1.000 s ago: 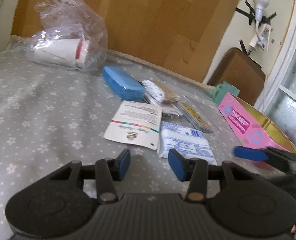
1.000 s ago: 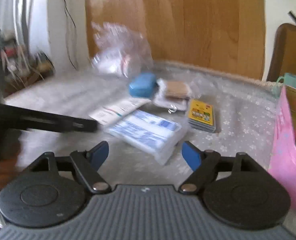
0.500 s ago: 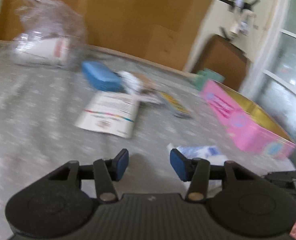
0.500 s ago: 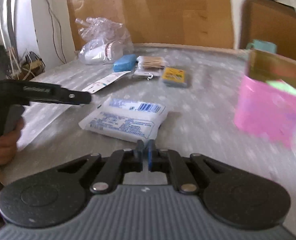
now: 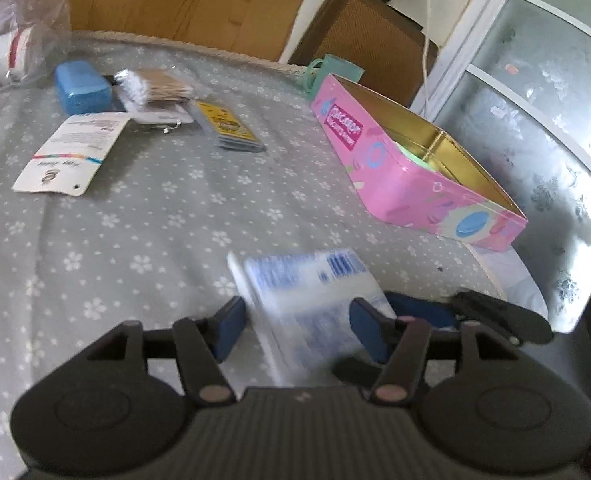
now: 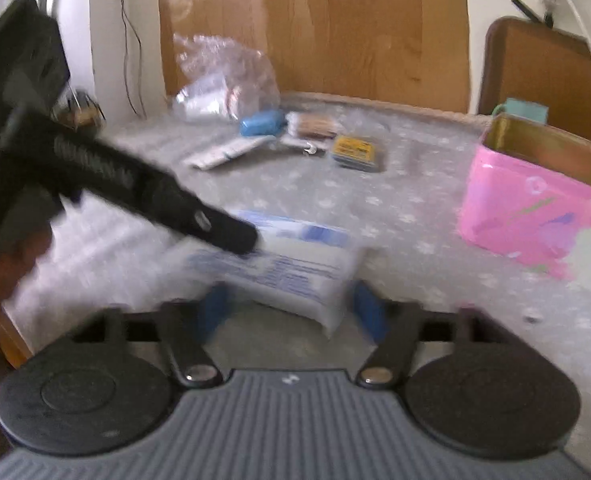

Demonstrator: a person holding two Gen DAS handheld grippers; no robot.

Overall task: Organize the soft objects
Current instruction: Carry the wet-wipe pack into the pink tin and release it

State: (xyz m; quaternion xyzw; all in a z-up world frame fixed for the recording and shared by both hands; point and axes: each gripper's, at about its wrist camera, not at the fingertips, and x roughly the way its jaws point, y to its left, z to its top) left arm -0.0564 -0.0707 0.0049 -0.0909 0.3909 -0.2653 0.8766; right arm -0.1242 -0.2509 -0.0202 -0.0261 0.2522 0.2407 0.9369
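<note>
Both claws are spread wide around the same white-and-blue soft pack (image 5: 311, 304): left claw (image 5: 295, 330) straddles one end, right claw (image 6: 291, 308) the other, neither pinching it yet. Pack lies on the flowered surface (image 5: 135, 232), with the pink tin (image 5: 411, 160) at about 1 o'clock in the left view. Biggest risk imo: the claws bump each other over one pack. Next, a squishy pack could sag or slip from a corner pinch. Smaller: clipping the tin's rim.
</note>
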